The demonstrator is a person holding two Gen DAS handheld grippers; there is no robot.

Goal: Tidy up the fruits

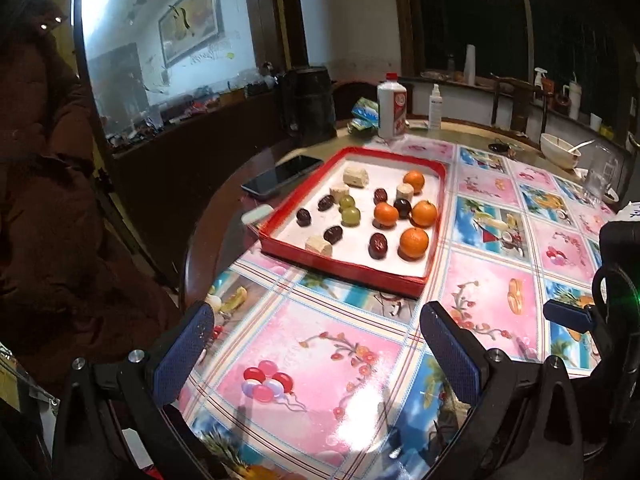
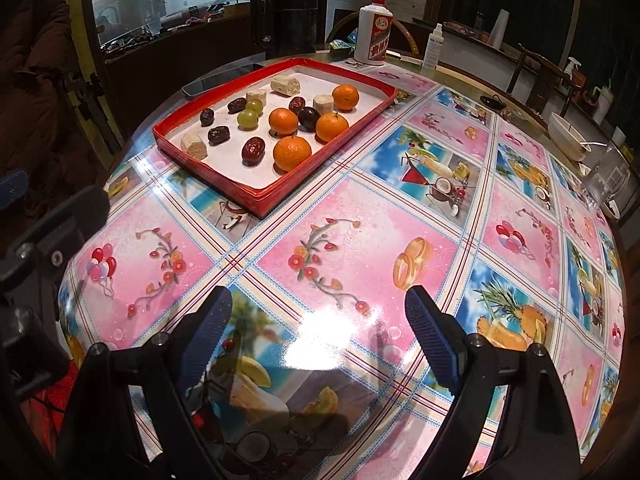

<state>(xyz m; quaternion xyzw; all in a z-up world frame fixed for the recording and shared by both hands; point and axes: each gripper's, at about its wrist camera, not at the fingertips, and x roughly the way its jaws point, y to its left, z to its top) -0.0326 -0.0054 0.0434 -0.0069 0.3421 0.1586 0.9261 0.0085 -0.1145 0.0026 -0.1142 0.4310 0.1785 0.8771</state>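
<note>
my left gripper (image 1: 316, 342) jaws stood wide apart, nothing held, low over tablecloth (image 1: 320, 360) | my right gripper (image 2: 320, 320) jaws apart too, bare | red tray (image 2: 264, 196) sat upper left of right view, frame centre in left view | tray held four oranges (image 2: 292, 153), dates (image 2: 253, 150), green grapes (image 2: 248, 118), pale chunks (image 2: 194, 145) | phone (image 1: 282, 176) just beside tray

From my right tongs, the red tray (image 2: 280, 190) hides most of the phone (image 2: 208, 84), and the white bottle's (image 2: 374, 36) words are too small to read.
</note>
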